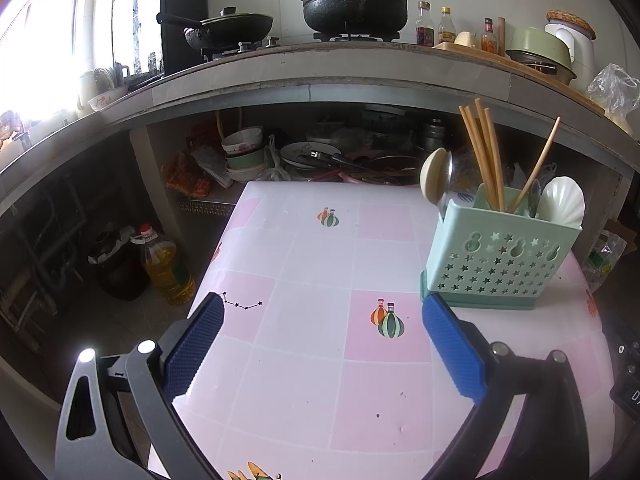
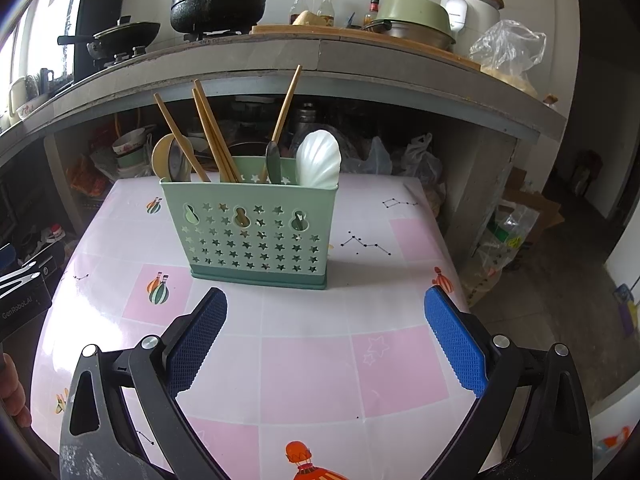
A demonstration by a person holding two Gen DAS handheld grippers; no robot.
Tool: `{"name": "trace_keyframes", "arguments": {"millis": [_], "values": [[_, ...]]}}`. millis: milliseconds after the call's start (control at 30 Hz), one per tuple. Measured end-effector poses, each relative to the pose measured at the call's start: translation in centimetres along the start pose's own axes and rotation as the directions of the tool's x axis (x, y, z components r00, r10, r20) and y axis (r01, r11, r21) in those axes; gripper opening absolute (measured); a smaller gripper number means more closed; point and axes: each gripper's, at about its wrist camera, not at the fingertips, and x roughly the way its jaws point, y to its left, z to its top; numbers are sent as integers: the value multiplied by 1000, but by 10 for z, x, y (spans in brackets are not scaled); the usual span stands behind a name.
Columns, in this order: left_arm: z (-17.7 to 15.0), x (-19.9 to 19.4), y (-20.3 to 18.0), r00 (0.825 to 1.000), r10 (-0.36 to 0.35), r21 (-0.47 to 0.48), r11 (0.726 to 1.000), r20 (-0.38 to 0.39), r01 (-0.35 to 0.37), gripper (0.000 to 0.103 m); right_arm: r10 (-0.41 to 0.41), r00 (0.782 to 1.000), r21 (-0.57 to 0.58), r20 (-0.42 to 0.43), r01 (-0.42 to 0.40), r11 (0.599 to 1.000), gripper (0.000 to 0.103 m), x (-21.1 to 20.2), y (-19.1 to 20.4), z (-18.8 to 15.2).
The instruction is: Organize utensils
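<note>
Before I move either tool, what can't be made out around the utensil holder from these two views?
- Lower ends of the chopsticks and spoons: hidden by the holder wall, both views.
- Holder's compartment dividers: not visible, same wall.
- Table near edge: covered by the open right tool and open left tool.

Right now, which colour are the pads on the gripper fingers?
Blue, with a fine grid texture, on both the left gripper and right gripper; the right wrist view shows it best.
</note>
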Motion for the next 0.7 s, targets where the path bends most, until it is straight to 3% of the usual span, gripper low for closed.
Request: {"name": "trace_keyframes", "arguments": {"millis": [700], "values": [[0, 0, 1, 1000, -1, -2, 1000, -8, 1, 97, 2, 1000, 1, -2, -2, 1000, 95, 1, 0, 0]]}}
